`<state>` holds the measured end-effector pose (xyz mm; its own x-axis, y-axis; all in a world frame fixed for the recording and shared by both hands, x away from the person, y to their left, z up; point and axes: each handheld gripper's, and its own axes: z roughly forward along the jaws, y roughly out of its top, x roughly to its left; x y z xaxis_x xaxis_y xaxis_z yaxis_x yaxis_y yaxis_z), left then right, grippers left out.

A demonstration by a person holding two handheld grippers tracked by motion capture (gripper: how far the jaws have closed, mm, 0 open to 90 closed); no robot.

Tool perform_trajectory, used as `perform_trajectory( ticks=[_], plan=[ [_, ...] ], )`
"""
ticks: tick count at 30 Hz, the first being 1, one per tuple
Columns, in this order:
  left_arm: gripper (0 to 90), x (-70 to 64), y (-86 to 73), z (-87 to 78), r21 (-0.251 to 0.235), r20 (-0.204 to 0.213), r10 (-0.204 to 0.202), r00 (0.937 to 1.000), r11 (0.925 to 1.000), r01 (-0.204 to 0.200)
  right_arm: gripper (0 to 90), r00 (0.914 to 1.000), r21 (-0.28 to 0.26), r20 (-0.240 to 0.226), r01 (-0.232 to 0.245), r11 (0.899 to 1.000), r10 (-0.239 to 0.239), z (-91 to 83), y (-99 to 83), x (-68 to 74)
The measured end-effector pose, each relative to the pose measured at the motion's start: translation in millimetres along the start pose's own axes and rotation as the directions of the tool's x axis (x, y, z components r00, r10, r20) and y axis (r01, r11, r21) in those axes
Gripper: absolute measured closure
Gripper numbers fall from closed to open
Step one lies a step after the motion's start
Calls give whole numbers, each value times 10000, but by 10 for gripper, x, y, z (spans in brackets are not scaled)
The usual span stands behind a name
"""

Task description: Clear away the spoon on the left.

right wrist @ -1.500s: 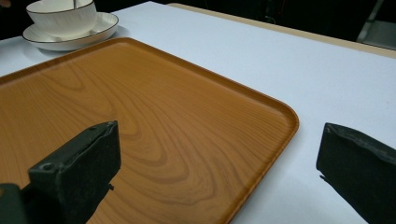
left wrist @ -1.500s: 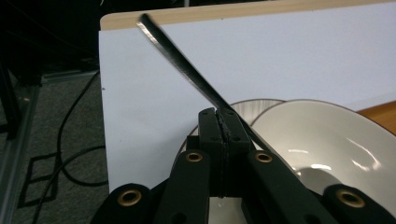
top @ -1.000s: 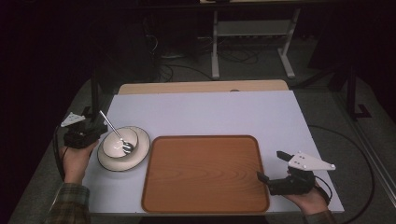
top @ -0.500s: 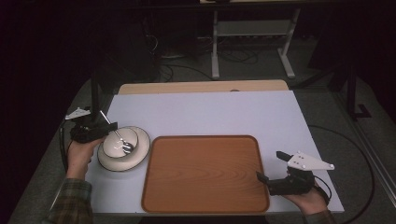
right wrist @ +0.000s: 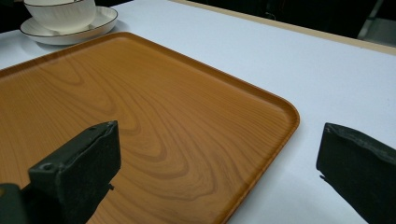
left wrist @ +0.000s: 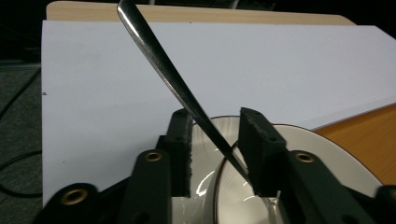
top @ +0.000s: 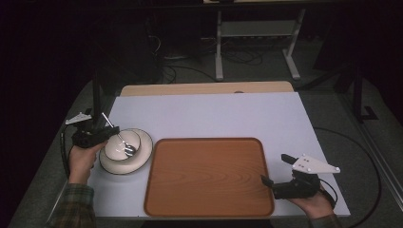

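Note:
A white bowl [top: 119,146] stands on a white saucer [top: 142,153] at the table's left. A metal spoon [top: 119,136] rests in the bowl with its handle slanting up to the left. My left gripper [top: 112,134] is open, with its jaws on either side of the spoon handle [left wrist: 163,70]. The handle lies against the right jaw, and a gap is left at the other. Left of the bowl, a hand holds this gripper. My right gripper [top: 274,169] stands wide open and empty at the near right corner of the wooden tray [top: 209,175].
The tray [right wrist: 140,107] is bare and lies in the near middle of the white table [top: 214,114]. The bowl [right wrist: 60,11] and saucer [right wrist: 95,25] are just off its left edge. A dark stand post [top: 96,95] rises behind my left gripper. Cables trail off both sides.
My left gripper has moved a little to the right, and its jaws now sit around the spoon handle. The spoon, the bowl and the right gripper have stayed put.

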<state>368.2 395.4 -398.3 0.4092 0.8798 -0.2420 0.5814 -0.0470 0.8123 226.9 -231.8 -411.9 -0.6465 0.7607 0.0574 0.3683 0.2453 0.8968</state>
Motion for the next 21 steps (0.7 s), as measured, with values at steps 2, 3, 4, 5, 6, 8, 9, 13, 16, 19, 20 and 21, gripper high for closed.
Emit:
perform_trajectory(
  ticks=[2,3,4,5,6,8,9,13,16,19,20,21],
  plan=[
    [686,-1,-2,0,-16,41,-6,10000,10000,6,0,10000,-3,9,-4,10000,4,-1,0,0],
    [698,-7,-3,-1,0,42,21,10000,10000,-21,0,10000,-3,10,-10,10000,10,-3,0,-1],
    [702,-10,-4,-1,8,37,53,10000,10000,-53,0,10000,-17,16,-1,10000,1,-5,0,-4],
    [713,-14,-3,-3,4,53,56,10000,10000,-56,0,10000,-19,20,-5,10000,5,-6,0,-4],
    [740,-23,-3,-5,-85,47,115,9999,9999,-114,0,10000,-25,29,-2,10000,2,-8,0,-4],
    [759,-31,0,-10,-97,-8,217,9998,9997,-217,0,10000,-33,25,-6,10000,6,-8,2,-1],
    [759,-31,-1,-9,-106,-3,224,9997,9997,-224,0,10000,-33,25,-6,10000,6,-8,2,-1],
    [792,-26,-2,-14,-94,24,180,9998,9998,-180,0,10000,10,28,51,10000,-51,0,1,4],
    [806,-20,-2,-25,-89,126,68,9999,9999,-67,0,10000,8,37,45,10000,-45,-2,1,1],
    [817,-18,2,-41,-167,210,22,9998,9999,-18,0,10000,13,44,32,10000,-32,-3,0,0],
    [825,-21,3,-50,-225,239,-30,9997,9997,35,0,10000,11,43,34,10000,-34,-4,0,1],
    [833,-21,7,-62,-287,301,-53,9995,9996,62,0,10000,10,41,32,10000,-32,-5,1,2]
  ],
)
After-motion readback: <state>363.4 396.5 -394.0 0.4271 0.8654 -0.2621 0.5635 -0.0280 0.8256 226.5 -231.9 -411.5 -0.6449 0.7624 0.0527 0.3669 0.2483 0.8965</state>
